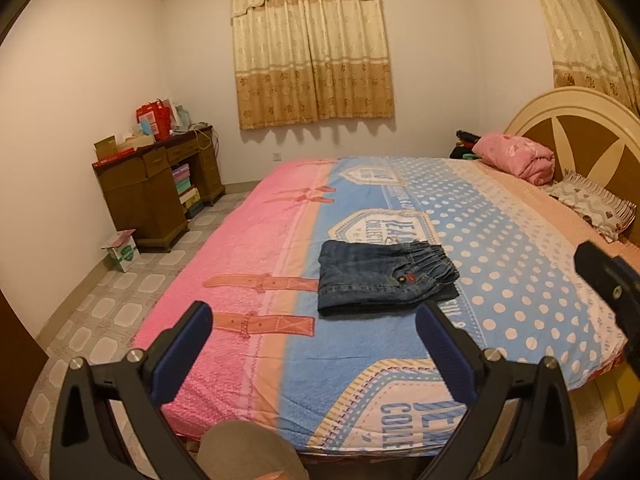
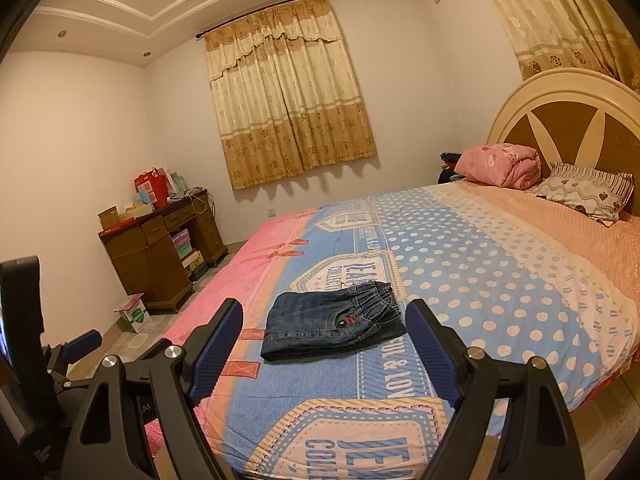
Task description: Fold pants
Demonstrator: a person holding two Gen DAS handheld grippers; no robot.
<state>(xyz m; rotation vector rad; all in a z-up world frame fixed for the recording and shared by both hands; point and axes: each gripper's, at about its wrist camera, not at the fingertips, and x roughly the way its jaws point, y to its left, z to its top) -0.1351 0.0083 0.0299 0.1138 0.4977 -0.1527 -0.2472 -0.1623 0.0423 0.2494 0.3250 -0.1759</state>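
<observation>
The dark blue denim pants (image 1: 386,276) lie folded into a compact rectangle at the centre of the frame, on the pink-and-blue printed bedspread (image 1: 256,240) (elastic waistband toward the right). The left gripper (image 1: 314,322) and the right gripper (image 2: 324,322) both hover at the lower edge, jaws spread apart, holding nothing.

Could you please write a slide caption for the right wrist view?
Folded denim pants lie on the patterned bedspread, framed by the open, empty right gripper.
</observation>
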